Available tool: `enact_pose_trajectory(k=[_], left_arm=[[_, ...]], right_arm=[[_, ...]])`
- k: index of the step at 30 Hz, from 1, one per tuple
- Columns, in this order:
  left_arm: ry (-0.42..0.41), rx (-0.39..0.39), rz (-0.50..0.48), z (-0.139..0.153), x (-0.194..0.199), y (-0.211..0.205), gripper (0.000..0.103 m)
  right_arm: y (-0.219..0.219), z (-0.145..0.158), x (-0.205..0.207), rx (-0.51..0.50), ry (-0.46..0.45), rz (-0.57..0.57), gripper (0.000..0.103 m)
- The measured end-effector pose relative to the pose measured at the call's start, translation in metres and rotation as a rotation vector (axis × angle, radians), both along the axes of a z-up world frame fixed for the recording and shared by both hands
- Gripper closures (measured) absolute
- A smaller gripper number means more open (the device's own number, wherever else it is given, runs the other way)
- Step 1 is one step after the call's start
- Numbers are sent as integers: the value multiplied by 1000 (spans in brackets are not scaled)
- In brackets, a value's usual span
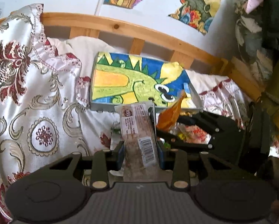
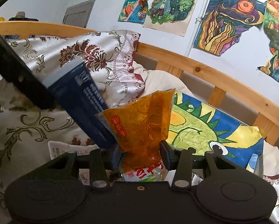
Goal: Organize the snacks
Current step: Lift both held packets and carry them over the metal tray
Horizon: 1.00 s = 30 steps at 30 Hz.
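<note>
Snacks are in both grips: the left gripper (image 1: 140, 152) pinches a long wrapped bar (image 1: 137, 130) between its pads, and the right gripper (image 2: 141, 155) pinches an orange packet (image 2: 141, 119) at its crumpled neck. Both are held over the bedspread (image 1: 46, 112), just near of the dinosaur-painted box (image 1: 132, 80), which lies flat by the far wooden rail (image 1: 139, 31). To do this well, I'd keep both grips firm and carry each snack clear of the other, since the packet sits just right of the bar.
</note>
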State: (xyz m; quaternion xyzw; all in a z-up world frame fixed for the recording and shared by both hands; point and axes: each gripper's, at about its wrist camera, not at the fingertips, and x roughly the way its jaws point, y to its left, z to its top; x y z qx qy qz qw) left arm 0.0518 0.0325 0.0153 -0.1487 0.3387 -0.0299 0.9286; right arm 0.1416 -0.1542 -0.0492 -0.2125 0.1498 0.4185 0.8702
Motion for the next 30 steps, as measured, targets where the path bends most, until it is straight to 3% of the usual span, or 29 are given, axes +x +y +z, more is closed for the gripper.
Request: enact_pose_trajectory(k=[5, 19, 30], left_arm=[[-31, 32, 9, 8, 5, -2, 64], [-90, 25, 64, 30, 1, 10, 64], [-143, 72, 57, 57, 2, 6, 64]], right_arm=[[-1, 0, 4, 10, 3, -7, 57], [17, -16, 7, -22, 27, 36, 57], [15, -8, 6, 7, 38, 52, 57]])
